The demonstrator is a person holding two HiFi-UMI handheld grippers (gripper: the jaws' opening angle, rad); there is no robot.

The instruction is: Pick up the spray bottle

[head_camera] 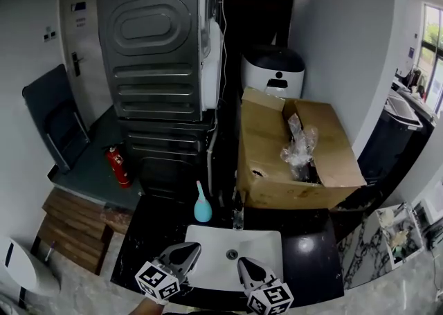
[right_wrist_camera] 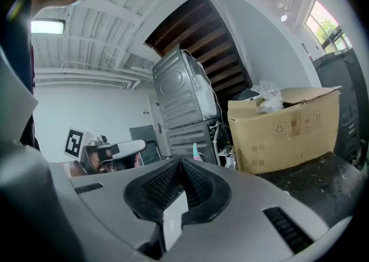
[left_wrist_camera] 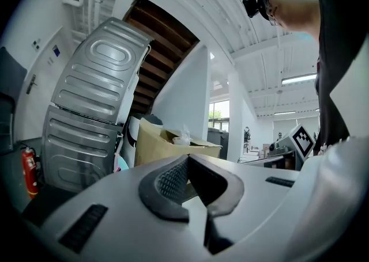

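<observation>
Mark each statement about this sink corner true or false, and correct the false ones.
1. The spray bottle stands on the dark counter behind the white sink. True.
2. The left hand-held gripper holds the spray bottle. False: its jaws are shut on nothing, and the bottle stands apart from it.
3. The cardboard box is sealed. False: its flaps are open and clear plastic sticks out.
4. A red fire extinguisher stands left of the grey metal machine. True.
5. The right hand-held gripper is wide open. False: its jaws are together, with nothing between them.
</observation>
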